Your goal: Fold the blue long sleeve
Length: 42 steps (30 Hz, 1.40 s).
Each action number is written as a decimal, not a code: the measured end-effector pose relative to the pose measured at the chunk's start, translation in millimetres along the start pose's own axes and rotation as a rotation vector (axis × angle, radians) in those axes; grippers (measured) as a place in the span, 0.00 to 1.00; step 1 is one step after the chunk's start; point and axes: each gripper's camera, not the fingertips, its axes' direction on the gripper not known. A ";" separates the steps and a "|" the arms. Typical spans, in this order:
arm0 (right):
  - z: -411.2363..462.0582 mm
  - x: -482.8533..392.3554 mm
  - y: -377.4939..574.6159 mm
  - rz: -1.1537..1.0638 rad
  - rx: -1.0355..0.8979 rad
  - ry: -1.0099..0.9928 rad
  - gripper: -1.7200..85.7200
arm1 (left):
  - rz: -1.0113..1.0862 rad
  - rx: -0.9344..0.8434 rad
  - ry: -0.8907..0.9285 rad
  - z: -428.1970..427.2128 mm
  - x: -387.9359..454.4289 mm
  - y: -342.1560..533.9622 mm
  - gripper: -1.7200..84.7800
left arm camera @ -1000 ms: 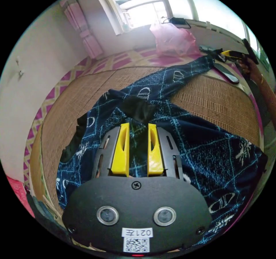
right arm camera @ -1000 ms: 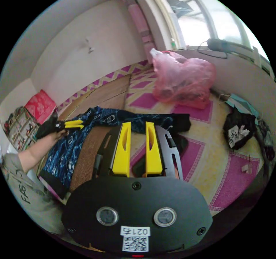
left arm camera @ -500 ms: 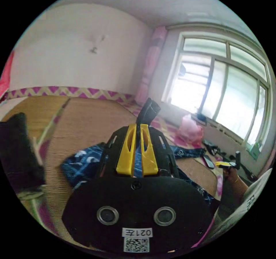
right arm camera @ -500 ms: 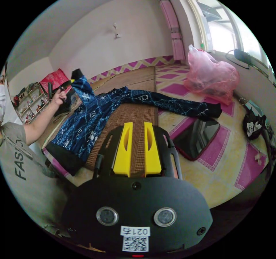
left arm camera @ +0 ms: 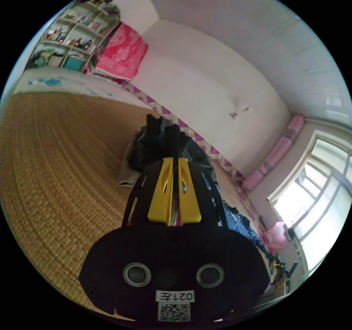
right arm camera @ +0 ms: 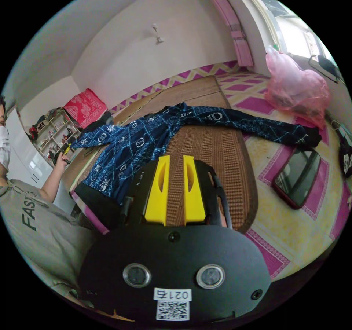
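black cuff (left arm camera: 161, 135) of the blue shirt (right arm camera: 146, 139) is clamped by the left gripper (left arm camera: 174, 194); right gripper (right arm camera: 175, 187) is held released above the mat (right arm camera: 212, 154), where the shirt is spread. "fas" is seen on a sleeve (right arm camera: 31, 216).

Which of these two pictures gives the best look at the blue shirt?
The right gripper view: the shirt lies spread across the mat, body and both sleeves visible. The left gripper view catches just a strip of it beside its tongs, which pinch a dark cuff.
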 end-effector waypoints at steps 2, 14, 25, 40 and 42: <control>7.9 -10.8 -7.3 -0.029 -0.022 -0.014 0.10 | -0.017 -0.033 -0.001 -4.1 -37.5 -11.9 0.01; 39.5 -43.8 -13.9 -0.075 -0.078 -0.082 0.10 | -0.359 -0.137 0.030 -20.1 -183.1 -42.1 0.04; 53.9 -53.4 -11.2 -0.079 -0.095 -0.112 0.10 | -0.303 -0.196 -0.014 -41.4 -213.1 -87.9 0.17; 63.0 -67.5 -6.7 -0.110 -0.120 -0.123 0.10 | -0.330 -0.201 -0.034 -44.4 -224.2 -86.3 0.16; 63.9 -70.7 -6.4 -0.119 -0.122 -0.122 0.10 | -0.336 -0.232 -0.008 -32.5 -220.0 -83.1 0.14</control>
